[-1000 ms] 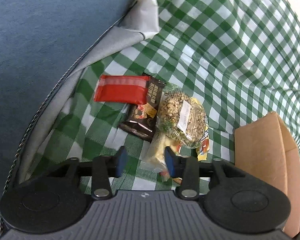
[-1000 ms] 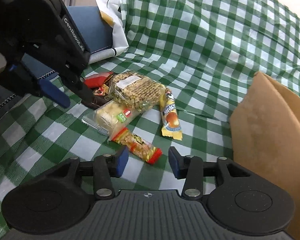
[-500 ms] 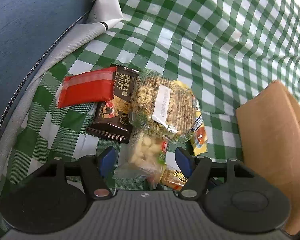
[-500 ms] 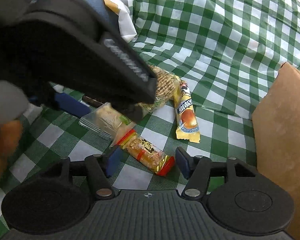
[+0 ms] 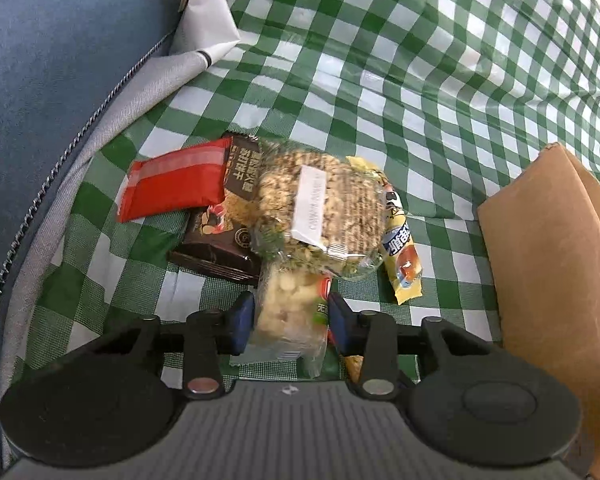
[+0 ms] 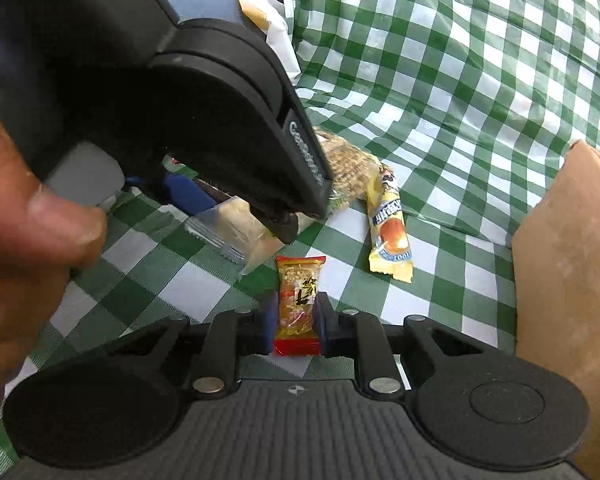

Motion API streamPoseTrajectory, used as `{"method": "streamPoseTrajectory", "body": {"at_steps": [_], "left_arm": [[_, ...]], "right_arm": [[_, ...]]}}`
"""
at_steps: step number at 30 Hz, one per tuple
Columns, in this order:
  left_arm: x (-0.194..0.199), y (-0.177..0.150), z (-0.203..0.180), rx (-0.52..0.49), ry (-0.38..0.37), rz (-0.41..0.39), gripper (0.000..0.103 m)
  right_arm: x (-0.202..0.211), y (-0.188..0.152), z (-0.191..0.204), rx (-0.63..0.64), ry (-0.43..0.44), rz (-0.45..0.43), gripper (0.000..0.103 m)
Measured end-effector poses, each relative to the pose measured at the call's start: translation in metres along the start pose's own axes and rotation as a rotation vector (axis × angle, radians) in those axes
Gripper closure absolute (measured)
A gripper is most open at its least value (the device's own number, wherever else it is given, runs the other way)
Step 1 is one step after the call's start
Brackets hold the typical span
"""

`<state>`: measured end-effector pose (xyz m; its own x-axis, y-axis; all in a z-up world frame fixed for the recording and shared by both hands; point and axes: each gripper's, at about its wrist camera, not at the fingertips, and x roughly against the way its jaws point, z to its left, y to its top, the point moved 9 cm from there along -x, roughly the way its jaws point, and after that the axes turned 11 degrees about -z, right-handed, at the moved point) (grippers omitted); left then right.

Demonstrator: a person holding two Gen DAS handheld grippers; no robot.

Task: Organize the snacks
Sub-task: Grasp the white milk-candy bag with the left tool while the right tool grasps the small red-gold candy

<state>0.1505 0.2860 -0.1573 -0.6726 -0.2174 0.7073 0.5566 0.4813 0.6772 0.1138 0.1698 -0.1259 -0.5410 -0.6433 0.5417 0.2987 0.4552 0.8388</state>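
Gripping two snacks at once: right gripper (image 6: 293,322) clenched on the peanut bar (image 6: 298,304), left gripper (image 5: 291,316) closing around the clear cracker pack (image 5: 288,312). Nothing boxed yet as far as visible. Red pack (image 5: 172,188), dark pack (image 5: 224,248), grain cake (image 5: 324,216) and yellow stick (image 5: 400,256) lie piled on the checked cloth (image 5: 420,80) beside the cardboard box (image 5: 548,280).

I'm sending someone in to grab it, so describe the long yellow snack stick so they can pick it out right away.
Start at the brown cardboard box on the green-and-white checked cloth. Between the box and the snack pile lies the long yellow snack stick, flat on the cloth. It is the only narrow yellow wrapper, its far end tucked under the clear bag of grain crackers.
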Motion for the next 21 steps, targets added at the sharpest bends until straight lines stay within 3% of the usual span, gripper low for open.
{"method": "streamPoseTrajectory", "body": {"at_steps": [12,21], "left_arm": [[0.038,-0.029,0.017,0.142,-0.082,0.08,0.061],[0.087,-0.064,0.016,0.189,-0.111,0.11,0.062]], "right_arm": [[0.052,-0.029,-0.02,-0.123,-0.051,0.118,0.083],[0.113,-0.05,-0.007,-0.132,-0.046,0.131,0.083]]}}
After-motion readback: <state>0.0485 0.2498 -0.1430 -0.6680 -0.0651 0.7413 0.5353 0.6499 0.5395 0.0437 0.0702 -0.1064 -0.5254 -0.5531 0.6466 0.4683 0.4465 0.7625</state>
